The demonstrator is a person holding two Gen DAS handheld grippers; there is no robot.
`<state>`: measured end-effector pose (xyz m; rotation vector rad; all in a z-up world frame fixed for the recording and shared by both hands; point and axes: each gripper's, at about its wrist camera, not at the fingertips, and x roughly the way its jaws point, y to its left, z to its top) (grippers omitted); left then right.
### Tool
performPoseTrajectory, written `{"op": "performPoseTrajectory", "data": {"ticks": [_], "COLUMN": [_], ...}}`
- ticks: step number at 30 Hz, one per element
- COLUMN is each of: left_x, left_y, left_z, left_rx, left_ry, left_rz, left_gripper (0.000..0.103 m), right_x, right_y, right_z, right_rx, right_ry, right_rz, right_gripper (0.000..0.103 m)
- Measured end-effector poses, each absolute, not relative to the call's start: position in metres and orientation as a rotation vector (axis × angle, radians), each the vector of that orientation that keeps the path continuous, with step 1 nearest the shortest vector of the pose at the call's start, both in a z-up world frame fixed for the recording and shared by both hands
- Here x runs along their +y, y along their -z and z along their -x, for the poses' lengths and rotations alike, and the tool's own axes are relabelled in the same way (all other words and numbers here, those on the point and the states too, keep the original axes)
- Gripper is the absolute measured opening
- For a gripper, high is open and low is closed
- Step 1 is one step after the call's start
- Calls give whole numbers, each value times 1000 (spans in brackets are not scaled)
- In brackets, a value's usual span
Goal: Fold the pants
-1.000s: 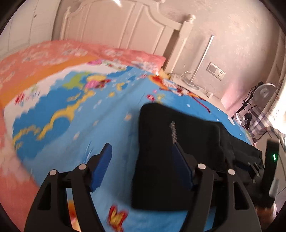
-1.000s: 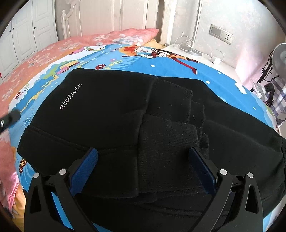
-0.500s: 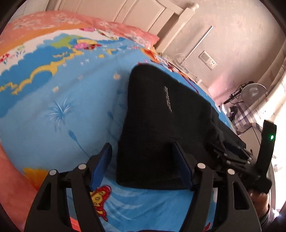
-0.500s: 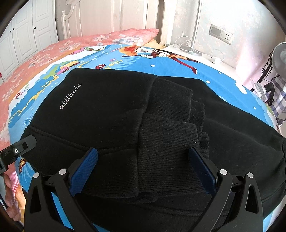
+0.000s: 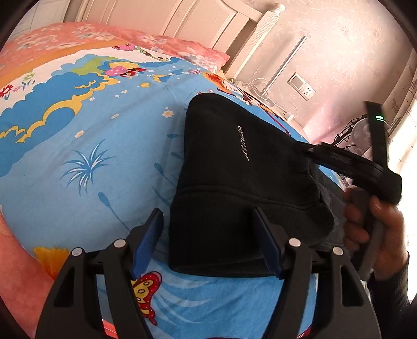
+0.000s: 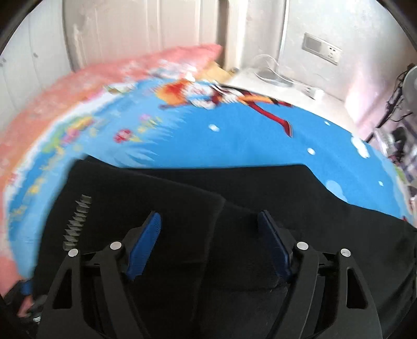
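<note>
Black pants (image 5: 234,182) with white script lettering lie folded on a blue cartoon bedsheet (image 5: 91,156). My left gripper (image 5: 207,243) is open low over their near corner. Its left pad hangs over the sheet and its right pad over the cloth. A hand (image 5: 375,216) at the right edge carries the other gripper above the pants. In the blurred right wrist view, my right gripper (image 6: 209,245) hovers over the pants (image 6: 260,195). Its jaws are closing, with a folded layer lying below and between them. I see neither blue pad pressing on the cloth.
A white headboard (image 5: 208,20) and pink pillow (image 5: 182,49) lie at the far end of the bed. Beyond the bed's right side stand a bedside table with cables (image 6: 286,86), a wall socket (image 6: 322,48) and a fan (image 5: 362,130).
The right gripper has swept forward over the pants, blurring its view, and its jaws have narrowed. The left gripper dipped towards the pants' corner, then held still.
</note>
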<state>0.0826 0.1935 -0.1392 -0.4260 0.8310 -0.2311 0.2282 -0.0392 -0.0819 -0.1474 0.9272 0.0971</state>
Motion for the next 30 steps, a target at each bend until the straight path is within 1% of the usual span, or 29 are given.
{"op": "performPoseTrajectory", "data": {"ticks": [7,10,17,20,24,27,29,30], "left_x": [196,197,205,209,203,206,207,207], "left_y": [139,139,141,143,142,142,140,137], "left_z": [-85,-85,-86,-86,-87,-86,-85,-84], "left_rx": [843,852,873,875,879,886,882,876], "left_ry": [240,262,295,300,287,281,278,271], "left_rz": [463,499,606,654,624,638,639,631], "left_gripper": [70,68,61,61,61,55,48,46], "right_x": [-36,-36,-39,-38,-38,-39,-40,-40], "right_y": [86,87,90,90,90,90,85,81], "right_z": [-222,-223,-223,-223,-223,-222,-224,-225], "right_rx": [899,895,894,891,893,901,930,950], "right_ry": [-65,-63,-59,-55,-54,-53,-59,-67], "right_rz": [184,189,176,180,181,179,183,178], "right_gripper": [78,80,84,84,86,87,88,88]}}
